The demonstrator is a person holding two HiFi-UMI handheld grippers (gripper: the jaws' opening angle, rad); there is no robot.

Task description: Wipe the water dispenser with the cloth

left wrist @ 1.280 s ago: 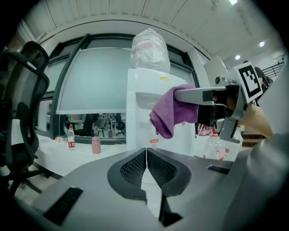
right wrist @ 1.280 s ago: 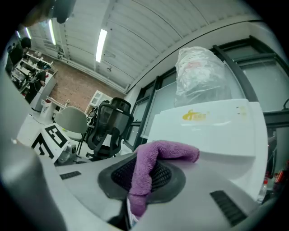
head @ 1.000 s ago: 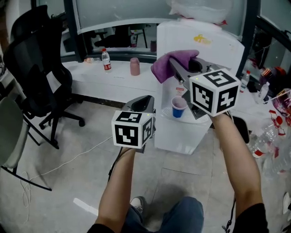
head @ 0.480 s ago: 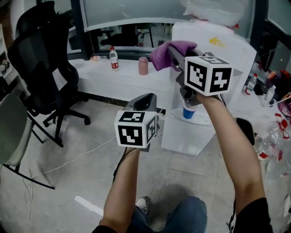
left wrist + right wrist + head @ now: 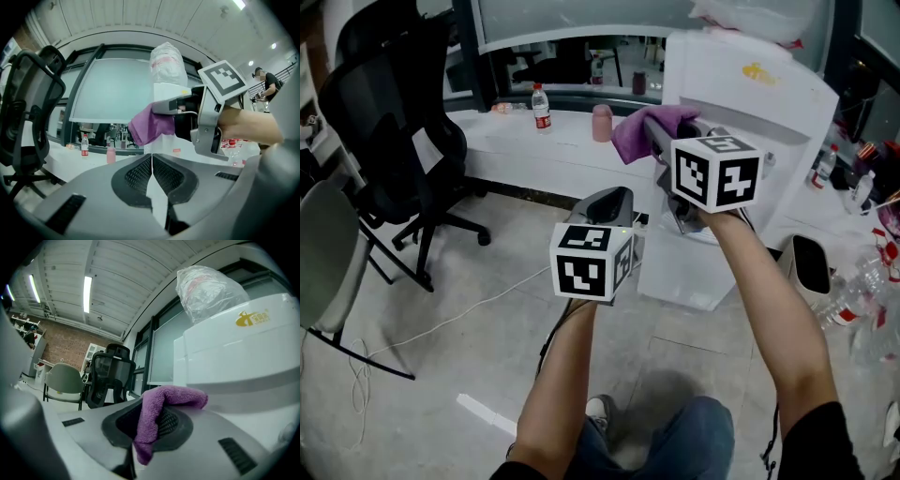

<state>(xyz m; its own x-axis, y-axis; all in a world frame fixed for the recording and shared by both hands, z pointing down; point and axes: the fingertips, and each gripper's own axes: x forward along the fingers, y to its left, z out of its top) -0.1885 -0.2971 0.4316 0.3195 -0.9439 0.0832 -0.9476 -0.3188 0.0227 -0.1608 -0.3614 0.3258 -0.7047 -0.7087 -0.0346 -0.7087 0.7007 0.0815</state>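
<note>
Here the right gripper [image 5: 654, 127] grasps the purple cloth [image 5: 630, 139] just before the white water dispenser [image 5: 750, 94]; the left gripper [image 5: 609, 202], clenched on nothing, hangs lower, left of the dispenser.

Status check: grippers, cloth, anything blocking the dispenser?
Left gripper shut, empty, held low. Right gripper shut on purple cloth, raised at the water dispenser front; contact unclear. Nothing seen between them.
</note>
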